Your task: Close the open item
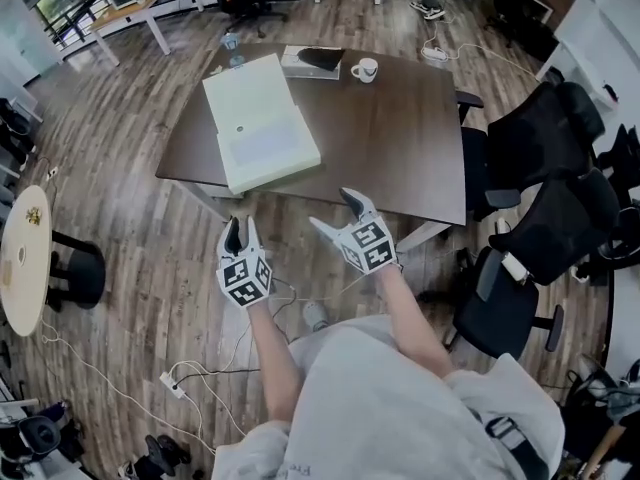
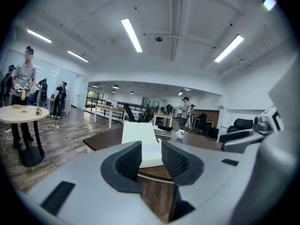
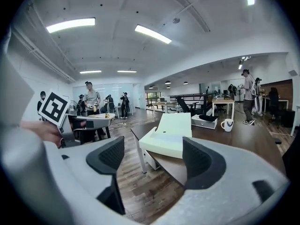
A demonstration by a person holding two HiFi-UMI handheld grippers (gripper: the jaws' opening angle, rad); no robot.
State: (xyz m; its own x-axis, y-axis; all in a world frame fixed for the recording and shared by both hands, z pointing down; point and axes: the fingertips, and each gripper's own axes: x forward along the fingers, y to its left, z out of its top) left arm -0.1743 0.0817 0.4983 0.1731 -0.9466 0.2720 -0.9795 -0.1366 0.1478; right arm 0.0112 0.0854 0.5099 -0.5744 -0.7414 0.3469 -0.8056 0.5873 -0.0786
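Altogether one open box [image 1: 262, 120], one mug [image 1: 365, 69]

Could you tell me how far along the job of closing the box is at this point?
Nothing looks done yet: the white box on the table has its lid raised. In hand: the left gripper and the right gripper hang short of the table's near edge, jaws apart and empty. Left to do: reach the lid and fold it down onto the base.
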